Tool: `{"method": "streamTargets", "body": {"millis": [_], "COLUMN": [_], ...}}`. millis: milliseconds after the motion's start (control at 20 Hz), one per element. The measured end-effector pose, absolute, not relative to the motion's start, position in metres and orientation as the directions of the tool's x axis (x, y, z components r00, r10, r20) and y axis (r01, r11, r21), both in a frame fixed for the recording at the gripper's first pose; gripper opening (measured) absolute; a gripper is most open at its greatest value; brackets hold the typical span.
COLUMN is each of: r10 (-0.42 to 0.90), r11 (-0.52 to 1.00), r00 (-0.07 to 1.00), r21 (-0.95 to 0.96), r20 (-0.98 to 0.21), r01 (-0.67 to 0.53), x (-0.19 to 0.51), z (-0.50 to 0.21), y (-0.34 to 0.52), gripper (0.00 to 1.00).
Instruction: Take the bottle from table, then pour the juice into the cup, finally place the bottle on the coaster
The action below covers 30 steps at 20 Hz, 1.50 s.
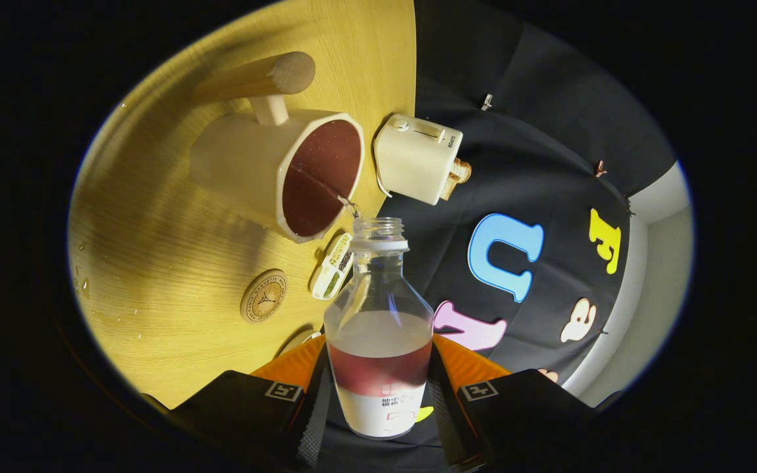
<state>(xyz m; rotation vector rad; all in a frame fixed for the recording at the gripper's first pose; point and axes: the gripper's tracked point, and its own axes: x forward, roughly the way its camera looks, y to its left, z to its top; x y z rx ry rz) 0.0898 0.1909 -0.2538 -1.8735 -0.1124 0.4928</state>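
My gripper (378, 384) is shut on a clear uncapped bottle (378, 309) with a white label, both fingers pressing its lower sides. The whole view is rolled, so the bottle is tipped toward the table. A band of dark red juice lies in the bottle's lower part. A thin stream and drops run from its mouth to the rim of the cream cup (286, 174), which stands just beyond the bottle and holds dark red juice. The cup has a wooden handle. A round cork coaster (263, 295) lies on the wooden table (155, 243), beside the bottle and nearer than the cup.
A cream toaster (418, 157) with toast in it stands at the table's edge past the cup. A small white packet (334, 266) lies between the coaster and the bottle's neck. Several drops of liquid dot the tabletop. Black booth cloth hangs beyond the table edge.
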Motion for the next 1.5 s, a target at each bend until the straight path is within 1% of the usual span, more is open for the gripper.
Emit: {"method": "streamTargets", "body": {"millis": [1050,1500], "r10": [0.403,0.452], "r11": [-0.486,-0.546], "r00": [0.875,0.855], "r21": [-0.873,-0.837], "r20": [-0.268,-0.254], "r01": [-0.044,0.041], "x": [0.086,0.094], "z": [-0.243,-0.233], "y": [0.203,0.210], "gripper": [0.72,0.72]}}
